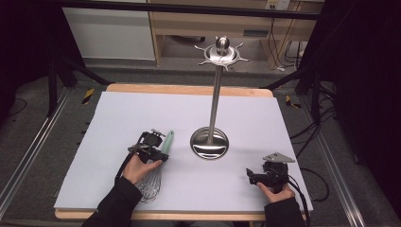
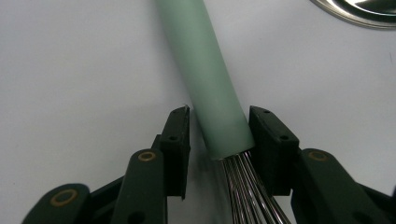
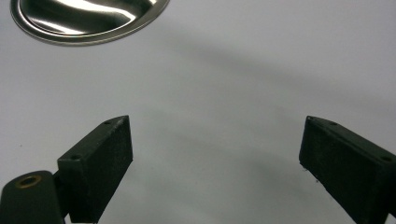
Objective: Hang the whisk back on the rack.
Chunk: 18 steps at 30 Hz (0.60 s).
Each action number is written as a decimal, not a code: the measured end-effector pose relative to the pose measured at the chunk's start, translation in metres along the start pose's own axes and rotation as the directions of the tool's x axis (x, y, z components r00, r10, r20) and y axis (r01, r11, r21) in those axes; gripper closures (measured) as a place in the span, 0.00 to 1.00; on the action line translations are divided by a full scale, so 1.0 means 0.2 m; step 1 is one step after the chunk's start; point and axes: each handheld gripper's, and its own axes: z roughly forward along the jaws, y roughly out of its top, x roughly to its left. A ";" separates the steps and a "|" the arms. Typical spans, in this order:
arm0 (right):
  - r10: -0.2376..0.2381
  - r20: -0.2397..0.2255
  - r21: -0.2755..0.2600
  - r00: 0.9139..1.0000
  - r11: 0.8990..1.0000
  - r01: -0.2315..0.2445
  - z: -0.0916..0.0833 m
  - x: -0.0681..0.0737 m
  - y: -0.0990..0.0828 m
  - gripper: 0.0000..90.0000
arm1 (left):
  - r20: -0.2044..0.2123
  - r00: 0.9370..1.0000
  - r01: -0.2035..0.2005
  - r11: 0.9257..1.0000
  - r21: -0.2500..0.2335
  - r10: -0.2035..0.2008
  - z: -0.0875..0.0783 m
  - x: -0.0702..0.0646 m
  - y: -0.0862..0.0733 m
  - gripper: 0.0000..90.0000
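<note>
A whisk with a mint-green handle (image 1: 168,142) and wire loops (image 1: 150,187) lies on the white mat, left of centre. My left gripper (image 1: 162,154) is down over it where the handle meets the wires. In the left gripper view the handle (image 2: 205,70) lies between the jaws of the left gripper (image 2: 219,135); the right pad (image 2: 266,140) is against it, and a thin gap shows at the left pad (image 2: 180,140). My right gripper (image 1: 249,175) rests near the front right of the mat, open with nothing between its jaws (image 3: 215,158).
A steel utensil stand (image 1: 215,99) rises from a round base (image 1: 209,144) at the mat's centre, with a hooked crown (image 1: 221,53) on top. Its base edge shows in both gripper views (image 2: 364,11) (image 3: 88,18). The wooden table edge (image 1: 189,89) borders the mat.
</note>
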 end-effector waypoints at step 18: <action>-0.002 0.002 0.001 1.000 1.000 0.002 0.00 0.00 0.00 0.11 | -0.003 0.999 0.032 0.999 -0.014 -0.032 -0.01 -0.02 0.00 0.73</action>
